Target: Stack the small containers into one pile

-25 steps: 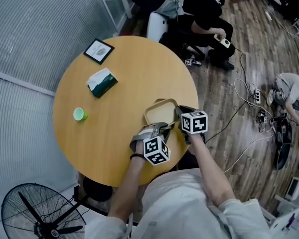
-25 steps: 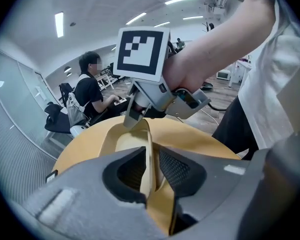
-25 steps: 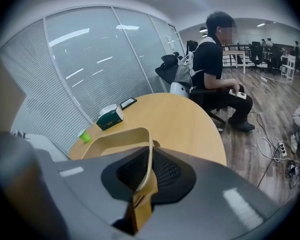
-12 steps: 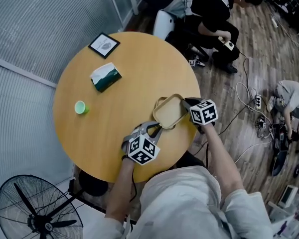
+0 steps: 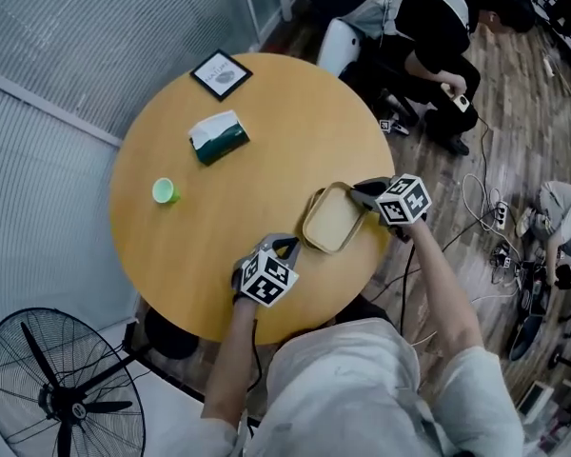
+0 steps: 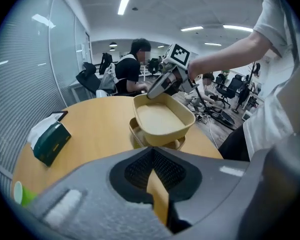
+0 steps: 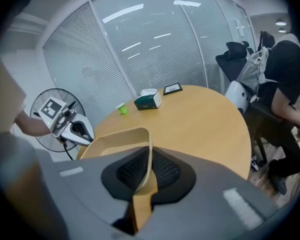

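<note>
Two tan containers stand near the table's right edge. The upper container [image 6: 162,119] sits slightly askew in the lower one [image 6: 138,138]; the head view shows them as one pile [image 5: 331,222]. My right gripper [image 5: 364,191] is shut on the upper container's far rim [image 7: 146,151] and also shows as the right gripper [image 6: 157,88] beyond the pile. My left gripper [image 5: 285,247] is a short way off the pile's near side. Its jaws have just been closing, and the left gripper [image 6: 155,176] now stands shut with nothing between them.
On the round wooden table [image 5: 257,160] are a green cup [image 5: 164,190], a dark green tissue box [image 5: 219,136] and a framed picture [image 5: 221,72]. A floor fan [image 5: 52,388] stands at the near left. People sit beyond the table's far right, with cables on the floor.
The left gripper has come off the container's near rim, drawn back a little and closed its jaws on nothing. The right gripper keeps its hold and has rolled slightly.
</note>
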Tool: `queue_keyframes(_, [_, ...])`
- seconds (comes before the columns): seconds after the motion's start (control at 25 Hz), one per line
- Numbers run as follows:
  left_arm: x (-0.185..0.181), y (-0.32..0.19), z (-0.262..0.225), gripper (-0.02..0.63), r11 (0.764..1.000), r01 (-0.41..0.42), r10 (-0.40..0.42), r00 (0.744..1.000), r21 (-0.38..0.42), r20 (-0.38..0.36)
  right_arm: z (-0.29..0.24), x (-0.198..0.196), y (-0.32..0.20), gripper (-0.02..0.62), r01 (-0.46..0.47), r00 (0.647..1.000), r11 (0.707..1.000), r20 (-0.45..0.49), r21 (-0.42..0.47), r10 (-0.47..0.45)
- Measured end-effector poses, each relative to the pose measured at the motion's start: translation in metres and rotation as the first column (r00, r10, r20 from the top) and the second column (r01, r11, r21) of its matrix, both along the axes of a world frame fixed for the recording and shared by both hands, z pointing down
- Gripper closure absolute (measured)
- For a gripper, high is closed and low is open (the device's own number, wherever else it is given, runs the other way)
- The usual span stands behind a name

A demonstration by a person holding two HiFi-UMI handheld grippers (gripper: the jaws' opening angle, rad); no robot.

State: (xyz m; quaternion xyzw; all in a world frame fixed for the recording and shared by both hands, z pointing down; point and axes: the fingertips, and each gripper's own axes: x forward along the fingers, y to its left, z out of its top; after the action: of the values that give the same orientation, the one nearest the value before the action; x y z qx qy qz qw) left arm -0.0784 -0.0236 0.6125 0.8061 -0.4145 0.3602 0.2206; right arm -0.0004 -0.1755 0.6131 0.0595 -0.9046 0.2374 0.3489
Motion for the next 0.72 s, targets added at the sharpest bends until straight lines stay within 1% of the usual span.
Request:
queue_keyframes(0.16, [0.005,-0.003,0.013,0.601,0.998,0.048,-0.05,0.997,-0.037,-0.05,0.003,-0.014,0.004,0.577,0.124,0.991,0.991,0.046,-0.051,-0.122])
queue_keyframes(0.32, [0.012,-0.007,0.018,0.601,0.997,0.058,-0.062,0.996,-0.059,-0.069,0.01,-0.025,0.009,0.577,0.226,0.973,0.972,0.063,-0.057,-0.223])
queue_keyframes(0.56, [0.014,-0.007,0.025,0.601,0.991,0.104,-0.112,0.989,-0.083,-0.096,0.02,-0.033,0.007,0.577,0.295,0.955,0.954,0.065,-0.054,-0.291])
queue_keyframes(0.72, [0.014,-0.003,0.032,0.601,0.987,0.127,-0.137,0.984,-0.095,-0.111,0.029,-0.034,0.012,0.577,0.306,0.95,0.951,0.074,-0.05,-0.302])
